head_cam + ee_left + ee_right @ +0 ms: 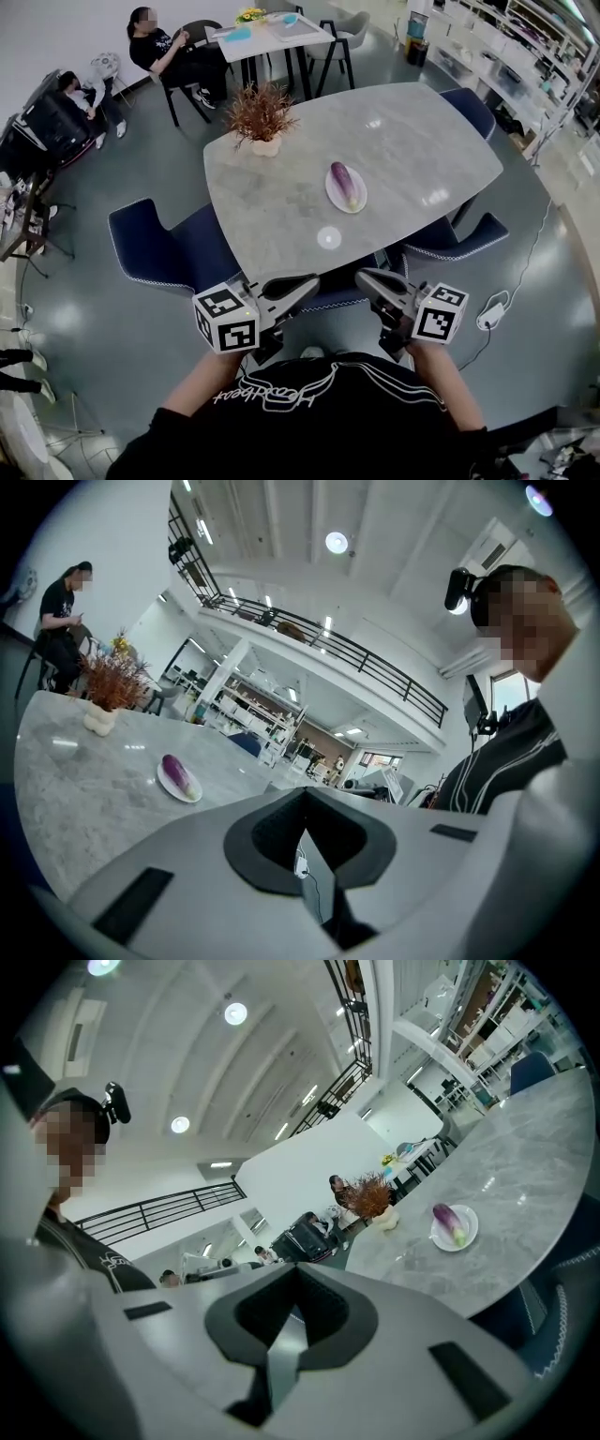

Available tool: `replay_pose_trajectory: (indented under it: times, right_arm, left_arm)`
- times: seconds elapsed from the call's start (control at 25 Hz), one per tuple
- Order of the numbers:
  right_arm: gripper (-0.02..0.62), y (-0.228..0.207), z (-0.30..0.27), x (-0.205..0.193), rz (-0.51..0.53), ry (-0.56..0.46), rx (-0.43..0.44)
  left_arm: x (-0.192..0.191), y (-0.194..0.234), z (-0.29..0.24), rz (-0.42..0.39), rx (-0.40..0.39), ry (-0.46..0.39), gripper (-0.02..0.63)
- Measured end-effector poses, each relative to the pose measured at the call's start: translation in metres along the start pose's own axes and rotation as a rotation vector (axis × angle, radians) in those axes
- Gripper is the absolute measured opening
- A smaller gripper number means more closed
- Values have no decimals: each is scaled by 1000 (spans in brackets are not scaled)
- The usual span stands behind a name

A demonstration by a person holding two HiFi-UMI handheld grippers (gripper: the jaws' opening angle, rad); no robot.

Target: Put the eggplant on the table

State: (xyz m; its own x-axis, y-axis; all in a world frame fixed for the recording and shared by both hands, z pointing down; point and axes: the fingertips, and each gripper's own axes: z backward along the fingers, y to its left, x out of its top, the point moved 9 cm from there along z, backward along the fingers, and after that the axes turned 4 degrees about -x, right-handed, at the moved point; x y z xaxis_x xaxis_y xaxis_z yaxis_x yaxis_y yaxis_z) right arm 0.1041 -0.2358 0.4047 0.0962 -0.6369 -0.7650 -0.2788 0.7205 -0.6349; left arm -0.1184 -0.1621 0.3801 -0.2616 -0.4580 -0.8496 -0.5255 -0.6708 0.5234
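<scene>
I've got 2 grippers, left (313,280) and right (362,276), short of the table (412,141), jaws together and empty on both. Eggplant (343,183) lies on a plate (332,198) mid-table.

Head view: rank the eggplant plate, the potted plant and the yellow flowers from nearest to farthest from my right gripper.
From the right gripper:
1. The plate, holding the eggplant, mid-table just ahead.
2. The plant, at the far left edge of the table.
3. The flowers, on the other table at the back.
</scene>
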Motion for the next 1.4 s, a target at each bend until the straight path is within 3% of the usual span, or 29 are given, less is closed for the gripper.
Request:
replay_pose_trajectory:
  times: [0.68, 1.12, 1.4]
  right_arm:
    - [6, 19, 96, 3, 62, 4, 38]
    - [6, 26, 122, -9, 76, -2, 61]
    - [6, 37, 126, -4, 107, -16, 67]
  left_arm:
    - [-11, -89, -49, -47, 63, -22, 8]
    - [-36, -119, -58, -51, 90, -14, 8]
    - [-32, -127, -55, -52, 87, -23, 8]
